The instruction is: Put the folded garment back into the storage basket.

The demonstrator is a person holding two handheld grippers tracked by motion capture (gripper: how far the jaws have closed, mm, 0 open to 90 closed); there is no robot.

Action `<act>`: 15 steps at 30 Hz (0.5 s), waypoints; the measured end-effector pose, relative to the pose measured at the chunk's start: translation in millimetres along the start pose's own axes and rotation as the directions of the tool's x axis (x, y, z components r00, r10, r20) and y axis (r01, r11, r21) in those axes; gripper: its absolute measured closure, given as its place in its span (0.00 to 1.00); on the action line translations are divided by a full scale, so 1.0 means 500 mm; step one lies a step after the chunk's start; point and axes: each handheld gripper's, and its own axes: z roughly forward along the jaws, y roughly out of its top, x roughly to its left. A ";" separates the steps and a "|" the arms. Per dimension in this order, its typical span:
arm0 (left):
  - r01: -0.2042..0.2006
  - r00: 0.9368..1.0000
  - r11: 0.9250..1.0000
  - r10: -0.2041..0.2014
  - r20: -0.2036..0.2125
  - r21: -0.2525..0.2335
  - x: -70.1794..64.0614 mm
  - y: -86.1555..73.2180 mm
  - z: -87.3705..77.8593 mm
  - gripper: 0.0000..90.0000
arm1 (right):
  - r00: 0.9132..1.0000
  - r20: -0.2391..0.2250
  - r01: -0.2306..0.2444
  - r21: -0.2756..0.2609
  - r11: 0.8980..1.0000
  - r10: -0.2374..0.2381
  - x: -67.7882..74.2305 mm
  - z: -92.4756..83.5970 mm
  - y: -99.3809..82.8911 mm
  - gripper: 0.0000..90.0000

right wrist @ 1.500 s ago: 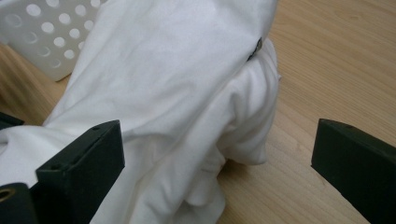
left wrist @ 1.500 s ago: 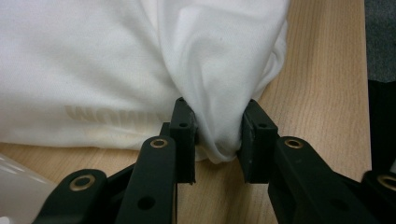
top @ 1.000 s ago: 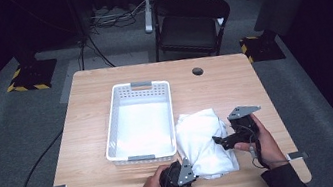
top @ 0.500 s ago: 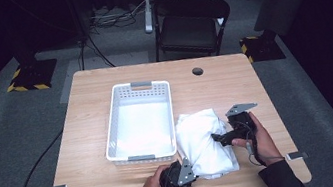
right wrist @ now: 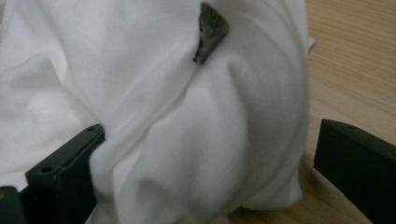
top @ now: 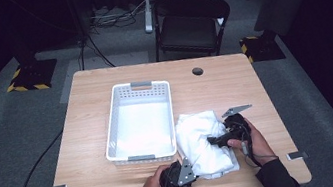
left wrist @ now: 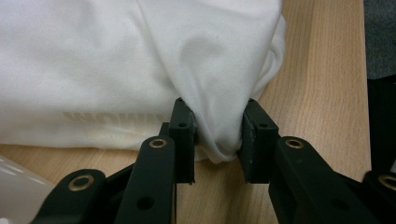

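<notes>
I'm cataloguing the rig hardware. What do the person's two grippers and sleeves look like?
Both the left gripper and the right gripper are black, each topped by a grey three-cornered plate. The left gripper's fingers are flat black bars with brass-coloured pivot rivets. A thin cable trails from each. The sleeves are dark.

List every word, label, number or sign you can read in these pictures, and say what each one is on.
No text here can be read for certain.
White cloth: a faint, pale print shows through the fabric near its lower edge in the left gripper view; it seems to be letters seen from the back, too washed out to read.
White basket, table, left gripper, right gripper: no lettering visible.
</notes>
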 end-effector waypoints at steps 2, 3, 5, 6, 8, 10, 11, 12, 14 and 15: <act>0.002 1.000 1.000 -0.002 0.001 -0.002 0.000 0.000 0.000 0.78 | 1.000 -0.016 -0.012 0.004 1.000 0.012 -0.001 0.006 -0.002 0.00; 0.002 1.000 1.000 -0.002 0.001 -0.002 0.000 0.000 0.000 0.78 | 1.000 -0.021 -0.013 0.004 1.000 0.013 -0.001 0.008 -0.002 0.00; 0.001 1.000 1.000 -0.001 0.001 -0.001 0.000 0.000 0.000 0.78 | 0.999 -0.035 -0.031 0.010 0.999 0.031 -0.002 0.012 -0.004 0.00; 0.001 1.000 1.000 -0.001 0.001 -0.001 0.000 0.000 0.000 0.78 | 0.999 -0.035 -0.031 0.010 0.999 0.031 -0.002 0.012 -0.004 0.00; 0.000 1.000 1.000 0.000 -0.001 -0.001 0.000 0.000 0.000 0.78 | 0.999 -0.037 -0.031 0.008 0.999 0.032 -0.002 0.012 -0.004 0.01; 0.003 1.000 1.000 -0.003 0.001 -0.001 0.000 0.000 0.000 0.78 | 0.999 -0.040 -0.024 0.005 1.000 0.024 0.001 0.014 -0.004 0.01; 0.001 1.000 1.000 -0.001 0.002 0.000 0.000 0.000 0.000 0.78 | 0.999 -0.042 -0.017 0.005 1.000 0.017 0.002 0.015 -0.004 0.03; 0.001 1.000 1.000 -0.001 0.002 0.000 0.000 0.000 0.000 0.78 | 0.999 -0.042 -0.017 0.005 1.000 0.017 0.002 0.015 -0.004 0.03; 0.000 1.000 1.000 0.000 0.001 0.000 0.000 0.000 0.000 0.77 | 0.998 -0.055 -0.012 0.000 1.000 0.012 0.004 0.014 -0.004 0.08; 0.000 1.000 1.000 0.000 0.001 0.000 0.000 0.000 0.000 0.77 | 0.998 -0.063 -0.013 -0.002 1.000 0.013 0.005 0.012 -0.004 0.12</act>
